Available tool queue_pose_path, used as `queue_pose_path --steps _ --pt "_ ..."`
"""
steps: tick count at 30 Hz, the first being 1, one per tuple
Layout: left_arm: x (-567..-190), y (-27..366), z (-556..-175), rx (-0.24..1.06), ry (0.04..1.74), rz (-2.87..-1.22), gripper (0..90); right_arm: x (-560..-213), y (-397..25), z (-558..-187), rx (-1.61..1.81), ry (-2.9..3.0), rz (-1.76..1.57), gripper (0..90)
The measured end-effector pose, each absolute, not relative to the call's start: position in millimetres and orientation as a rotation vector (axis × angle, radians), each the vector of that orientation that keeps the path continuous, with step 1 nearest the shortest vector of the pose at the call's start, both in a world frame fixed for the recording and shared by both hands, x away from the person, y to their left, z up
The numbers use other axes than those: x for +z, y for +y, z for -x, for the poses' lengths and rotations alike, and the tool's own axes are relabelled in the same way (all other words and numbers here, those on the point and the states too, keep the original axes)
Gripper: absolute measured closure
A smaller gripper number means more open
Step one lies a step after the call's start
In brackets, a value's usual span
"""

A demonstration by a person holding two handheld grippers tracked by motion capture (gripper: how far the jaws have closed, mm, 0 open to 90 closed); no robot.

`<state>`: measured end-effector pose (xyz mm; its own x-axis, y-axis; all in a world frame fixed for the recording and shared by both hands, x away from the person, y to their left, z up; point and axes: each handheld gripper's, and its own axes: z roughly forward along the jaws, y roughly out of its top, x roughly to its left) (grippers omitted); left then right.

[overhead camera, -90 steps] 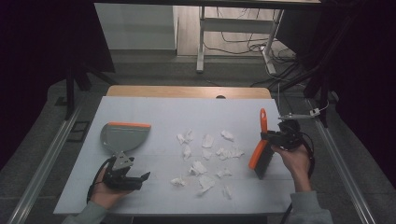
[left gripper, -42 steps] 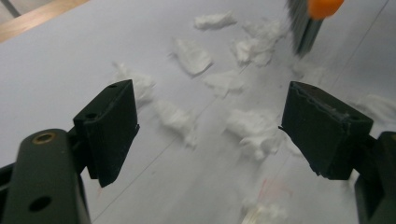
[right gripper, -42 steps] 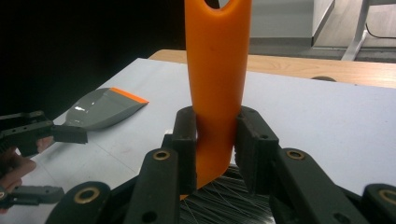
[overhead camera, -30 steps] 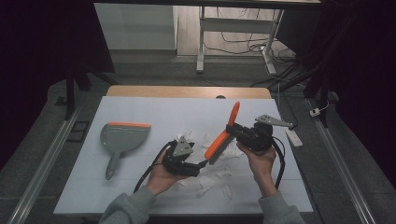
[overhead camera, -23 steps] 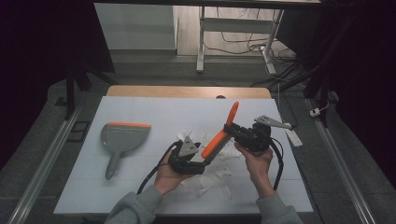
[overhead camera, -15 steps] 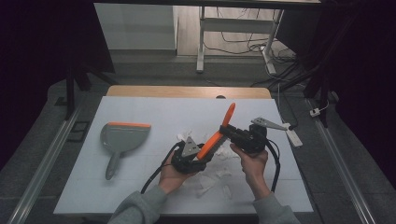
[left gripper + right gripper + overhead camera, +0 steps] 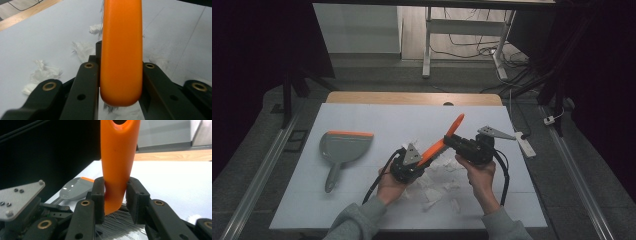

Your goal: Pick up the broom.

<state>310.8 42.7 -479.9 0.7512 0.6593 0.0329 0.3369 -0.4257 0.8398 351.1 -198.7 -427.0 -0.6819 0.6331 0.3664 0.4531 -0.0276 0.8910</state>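
Observation:
An orange-handled brush (image 7: 438, 145) hangs tilted above the middle of the white table sheet (image 7: 377, 117), handle tip up and to the right. My right gripper (image 7: 448, 142) is shut on its handle, and in the right gripper view the handle (image 7: 117, 162) rises between the jaws with bristles below. My left gripper (image 7: 423, 159) is shut on the brush's lower end, where the orange back (image 7: 121, 50) sits tight between both jaws. Torn white paper scraps (image 7: 437, 181) lie under and in front of both grippers. A grey dustpan with an orange lip (image 7: 343, 146) lies at the left.
A white strip-shaped object (image 7: 526, 144) lies at the table's right edge. Bare wood (image 7: 412, 98) shows along the far edge. Metal rails run along both sides of the table, and a dark floor with cables lies beyond.
My right gripper carried the brush from the right side to the middle. My left gripper left the front left area, came up to the brush head and shut on it.

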Motion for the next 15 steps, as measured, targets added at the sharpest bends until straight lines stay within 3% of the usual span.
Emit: queue_pose_path --steps 6,15 --pt "-466.0 65.6 -310.5 0.441 0.732 -2.074 78.0 -416.5 -203.0 -343.7 1.762 2.115 -1.022 49.2" --pt "-446.2 100.9 -307.9 0.43 0.695 -2.09 78.4 -403.6 -209.9 -337.2 1.652 2.196 -0.907 43.4"
